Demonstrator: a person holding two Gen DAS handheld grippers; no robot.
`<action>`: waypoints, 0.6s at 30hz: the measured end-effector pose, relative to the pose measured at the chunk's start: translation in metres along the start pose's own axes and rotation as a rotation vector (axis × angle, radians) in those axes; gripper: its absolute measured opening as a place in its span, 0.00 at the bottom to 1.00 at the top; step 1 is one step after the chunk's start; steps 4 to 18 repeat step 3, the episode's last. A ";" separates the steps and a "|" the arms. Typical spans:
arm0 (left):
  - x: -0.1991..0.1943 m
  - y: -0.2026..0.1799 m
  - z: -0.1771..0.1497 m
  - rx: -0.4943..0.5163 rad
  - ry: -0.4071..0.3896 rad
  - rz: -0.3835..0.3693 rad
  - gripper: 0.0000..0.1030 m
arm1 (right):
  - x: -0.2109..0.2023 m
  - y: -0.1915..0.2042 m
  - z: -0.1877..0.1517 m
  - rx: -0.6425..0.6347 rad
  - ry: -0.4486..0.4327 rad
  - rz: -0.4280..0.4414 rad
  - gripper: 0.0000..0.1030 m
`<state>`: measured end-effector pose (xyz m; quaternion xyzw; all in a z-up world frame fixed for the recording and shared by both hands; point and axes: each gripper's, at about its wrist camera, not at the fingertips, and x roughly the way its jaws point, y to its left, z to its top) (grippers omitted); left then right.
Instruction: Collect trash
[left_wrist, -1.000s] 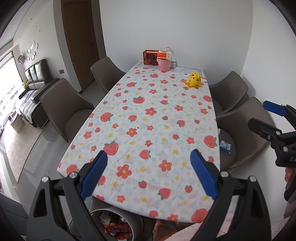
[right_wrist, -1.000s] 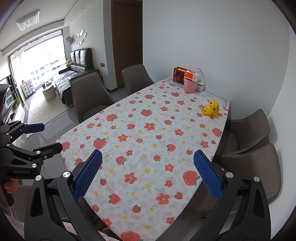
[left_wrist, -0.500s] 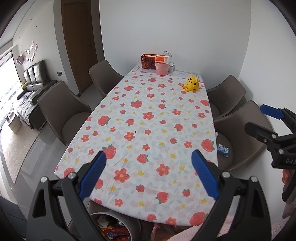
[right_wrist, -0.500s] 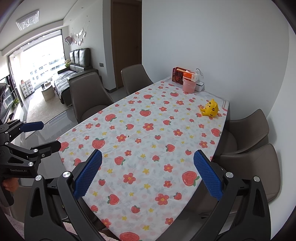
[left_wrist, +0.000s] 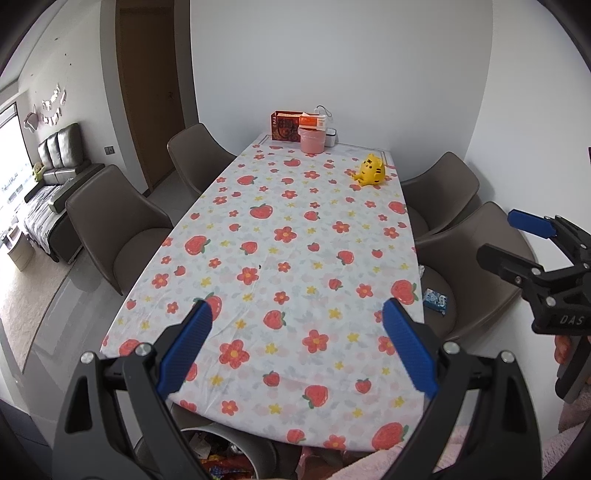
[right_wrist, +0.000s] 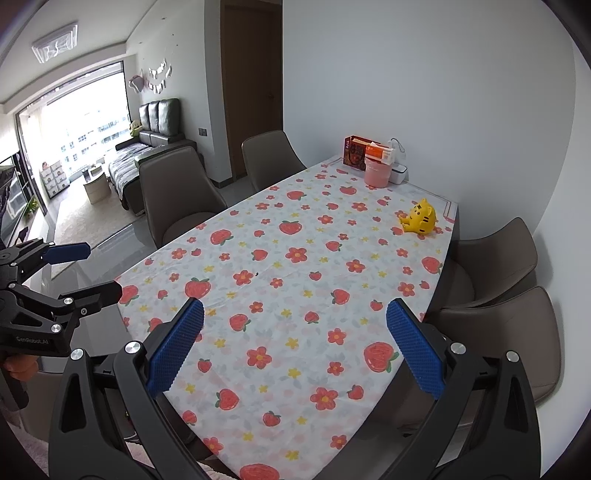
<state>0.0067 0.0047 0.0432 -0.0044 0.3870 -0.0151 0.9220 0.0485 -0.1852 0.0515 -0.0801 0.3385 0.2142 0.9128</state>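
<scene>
So the one bit of trash we can spot is a small blue wrapper (left_wrist: 435, 300) lying on the seat of the near chair (left_wrist: 491, 236) at the right of the left wrist view, just past the table edge. The right wrist view doesn't show it, the table hides that seat. At the very bottom of the left view, under the table's near end, there's a bin (left_wrist: 236, 443) with colourful wrappers already in it, so our guess is most of the collecting is done and this packet is what's left.

Both tools are empty. Our left gripper (left_wrist: 295, 354) has its blue pads spread wide with nothing between them, same for the right gripper (right_wrist: 295, 350), and both hang above the near end of the table, well apart from the wrapper.

The table (left_wrist: 229, 206) itself looks clean: just the strawberry cloth, a tiny dark speck (left_wrist: 261, 265) mid-table that's too small for us to identify, a yellow tiger toy (left_wrist: 372, 170) toward the upper right, and a pink cup (left_wrist: 312, 141) with a red box (left_wrist: 284, 127) at the far end. None of that reads as trash to us.

In the way: the table edge overhangs that seat and the chair back curves round it, so reaching in looks tight
</scene>
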 end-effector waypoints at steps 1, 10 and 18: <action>-0.001 0.001 -0.001 0.005 -0.002 -0.002 0.90 | 0.000 0.000 0.000 -0.002 -0.001 0.004 0.93; -0.003 -0.001 -0.001 0.012 -0.004 -0.009 0.90 | -0.001 0.001 -0.002 -0.008 -0.004 0.009 0.93; -0.003 -0.001 -0.001 0.012 -0.004 -0.009 0.90 | -0.001 0.001 -0.002 -0.008 -0.004 0.009 0.93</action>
